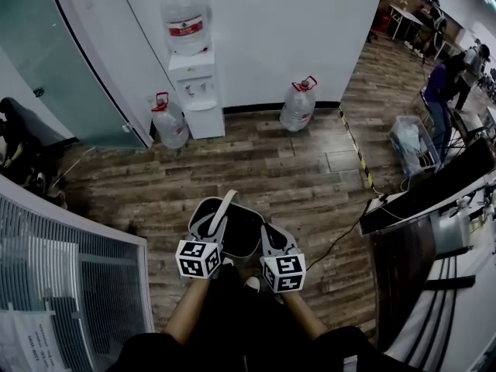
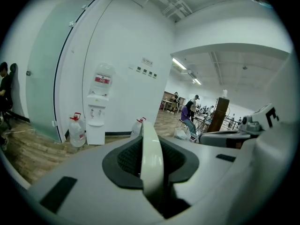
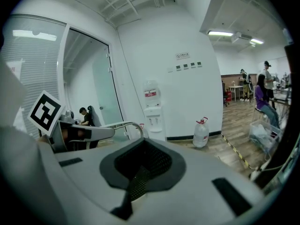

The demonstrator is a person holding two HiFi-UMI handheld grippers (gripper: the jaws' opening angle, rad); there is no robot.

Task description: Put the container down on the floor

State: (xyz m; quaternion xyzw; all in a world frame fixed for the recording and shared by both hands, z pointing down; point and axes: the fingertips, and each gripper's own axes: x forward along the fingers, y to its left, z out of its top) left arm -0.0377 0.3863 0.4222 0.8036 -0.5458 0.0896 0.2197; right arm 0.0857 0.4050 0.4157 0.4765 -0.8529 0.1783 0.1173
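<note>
In the head view a dark round container (image 1: 242, 235) with a pale rim hangs above the wooden floor (image 1: 271, 169), in front of the person's knees. Its white strap handle (image 1: 221, 211) stands upright between the jaws of my left gripper (image 1: 213, 235), which is shut on it. In the left gripper view the handle (image 2: 151, 158) is a white strip pinched between the pads. My right gripper (image 1: 270, 235) lies against the container's right rim. In the right gripper view its jaws (image 3: 136, 182) are closed, with nothing visible between the pads.
A water dispenser (image 1: 194, 68) stands at the white wall, with a water bottle (image 1: 169, 120) to its left and another (image 1: 298, 105) to its right. A desk (image 1: 434, 192) with cables runs along the right. A glass partition (image 1: 77, 76) is at left. People sit at the far right.
</note>
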